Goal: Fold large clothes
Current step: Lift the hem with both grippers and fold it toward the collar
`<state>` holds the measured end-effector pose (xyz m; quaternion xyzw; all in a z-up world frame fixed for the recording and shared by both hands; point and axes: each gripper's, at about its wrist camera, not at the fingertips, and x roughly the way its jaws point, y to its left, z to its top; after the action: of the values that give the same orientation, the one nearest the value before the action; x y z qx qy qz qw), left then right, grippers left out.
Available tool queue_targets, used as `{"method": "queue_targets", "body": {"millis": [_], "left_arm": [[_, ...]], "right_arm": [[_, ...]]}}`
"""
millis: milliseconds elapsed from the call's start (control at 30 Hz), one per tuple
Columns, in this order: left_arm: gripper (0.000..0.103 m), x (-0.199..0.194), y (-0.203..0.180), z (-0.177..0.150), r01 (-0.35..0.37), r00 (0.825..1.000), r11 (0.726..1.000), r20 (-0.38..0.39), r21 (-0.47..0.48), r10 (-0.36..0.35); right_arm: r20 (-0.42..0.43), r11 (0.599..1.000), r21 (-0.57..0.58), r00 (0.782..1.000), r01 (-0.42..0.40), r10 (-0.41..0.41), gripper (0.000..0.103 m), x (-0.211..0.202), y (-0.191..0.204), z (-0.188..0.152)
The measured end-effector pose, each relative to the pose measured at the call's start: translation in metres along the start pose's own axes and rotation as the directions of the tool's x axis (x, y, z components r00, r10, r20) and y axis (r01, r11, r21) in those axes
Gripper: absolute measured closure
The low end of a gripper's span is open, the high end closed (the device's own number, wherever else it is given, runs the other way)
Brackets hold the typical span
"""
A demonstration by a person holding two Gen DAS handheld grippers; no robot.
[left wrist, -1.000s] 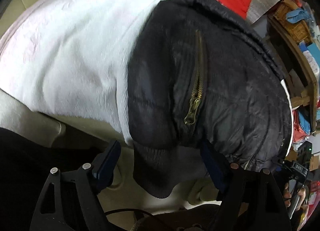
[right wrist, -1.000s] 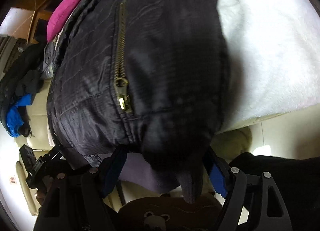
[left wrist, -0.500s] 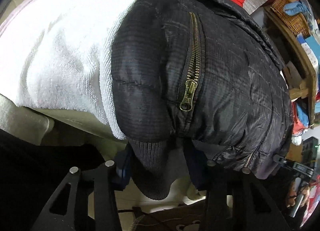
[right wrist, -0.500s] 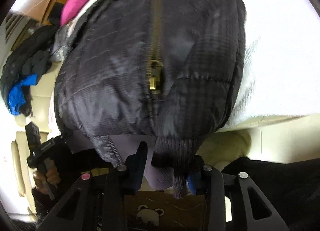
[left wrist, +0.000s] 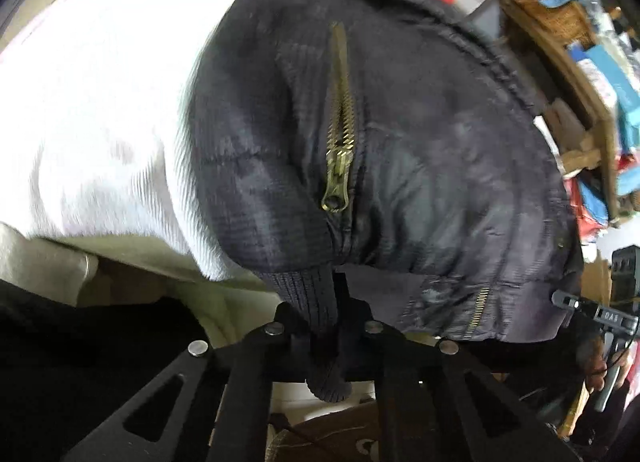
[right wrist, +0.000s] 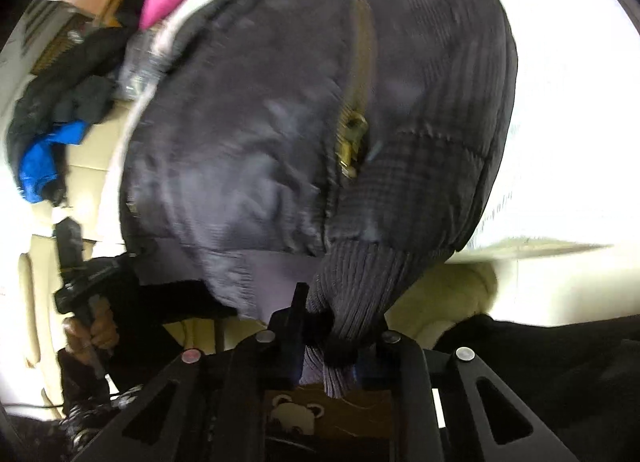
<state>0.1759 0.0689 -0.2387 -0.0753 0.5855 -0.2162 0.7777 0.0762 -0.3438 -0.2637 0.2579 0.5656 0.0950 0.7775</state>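
A black quilted puffer jacket [left wrist: 420,166] with brass pocket zips lies on a white towel-covered surface [left wrist: 100,102]. The left gripper [left wrist: 326,326] is pinched tight on one ribbed knit cuff [left wrist: 320,314]; the right gripper's [right wrist: 332,338] jaws are closing, squeezing the other ribbed cuff [right wrist: 356,286].

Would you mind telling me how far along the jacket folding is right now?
Done: both grips are made. The left gripper is shut on one ribbed cuff; the right gripper's jaws are closing on the other knit cuff. In hand: the black jacket on the white towel. Left: no fold shows yet.
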Motion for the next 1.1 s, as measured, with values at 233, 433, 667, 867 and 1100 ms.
{"method": "queue_targets", "body": {"millis": [233,433,667,867,1100], "left_arm": [[0.095,-0.073,-0.021,0.031,0.209,0.966,0.974,0.138,0.083,-0.219],[0.095,-0.125,-0.024,0.099,0.281,0.915,0.950,0.259,0.137,-0.308],[0.094,-0.137,-0.018,0.201,0.305,0.880,0.945,0.346,0.115,-0.326],[0.094,-0.105,-0.024,0.311,0.323,0.873,0.944,0.365,0.063,-0.323],[0.094,-0.038,-0.027,0.447,0.299,0.900,0.954,0.330,0.008,-0.285]], "right_arm": [[0.216,0.990,-0.119,0.971,-0.078,0.102,0.087,-0.084,0.037,0.022],[0.373,0.982,-0.175,0.917,-0.076,0.138,0.087,-0.127,0.054,0.072],[0.517,0.986,-0.121,0.841,-0.115,0.161,0.087,-0.147,0.051,0.163],[0.604,0.990,-0.062,0.786,-0.123,0.135,0.088,-0.150,0.046,0.272],[0.637,0.996,0.032,0.769,-0.089,0.048,0.089,-0.103,0.035,0.431]]}}
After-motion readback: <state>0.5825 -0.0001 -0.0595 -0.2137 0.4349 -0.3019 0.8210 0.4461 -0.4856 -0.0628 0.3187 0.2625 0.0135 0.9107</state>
